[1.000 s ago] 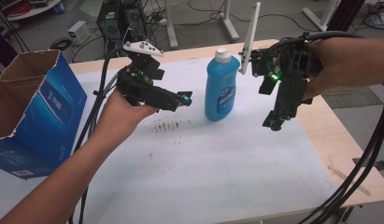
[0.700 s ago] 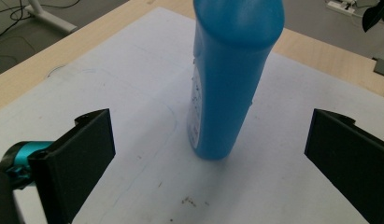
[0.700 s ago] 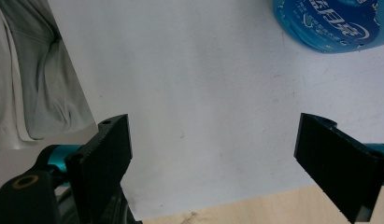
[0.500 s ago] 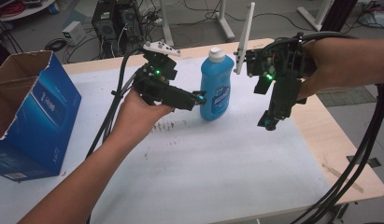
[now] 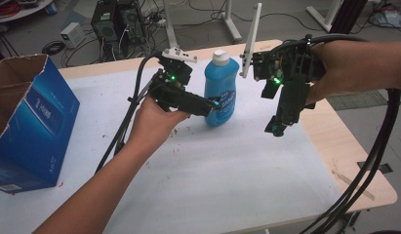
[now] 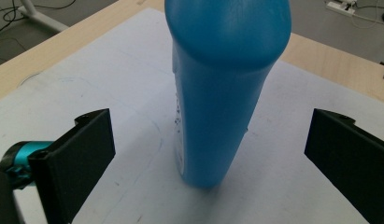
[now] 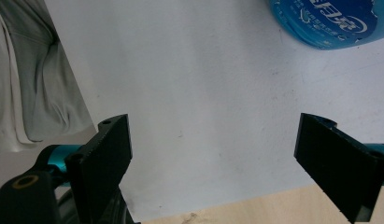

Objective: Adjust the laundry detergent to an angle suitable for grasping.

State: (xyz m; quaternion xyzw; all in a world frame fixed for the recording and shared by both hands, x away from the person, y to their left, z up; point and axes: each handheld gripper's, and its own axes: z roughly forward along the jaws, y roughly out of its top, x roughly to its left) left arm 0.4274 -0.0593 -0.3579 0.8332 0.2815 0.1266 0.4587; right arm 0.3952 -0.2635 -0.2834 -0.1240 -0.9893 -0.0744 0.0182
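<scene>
A blue bottle (image 5: pixel 221 92) with a white cap stands upright on the white sheet (image 5: pixel 217 175) that covers the table. My left gripper (image 5: pixel 215 104) reaches it from the left, level, with its tips at the bottle's lower half. In the left gripper view the bottle (image 6: pixel 222 93) rises between the two black jaws, which stand wide and touch nothing; this gripper (image 6: pixel 208 154) is open. To the bottle's right, my right gripper (image 5: pixel 276 130) hangs pointing down above the sheet, open and empty (image 7: pixel 213 158). The bottle's base (image 7: pixel 330 23) shows at the top right of the right gripper view.
An open blue cardboard box (image 5: pixel 27 122) stands at the table's left edge. A white post (image 5: pixel 250 41) rises behind the bottle. Thick black cables (image 5: pixel 373 161) trail off the right side. Dark specks (image 5: pixel 181 131) lie on the sheet near the left hand.
My left gripper has moved right toward the bottle and slightly down, so its jaws now flank the bottle. The right gripper has kept still.
</scene>
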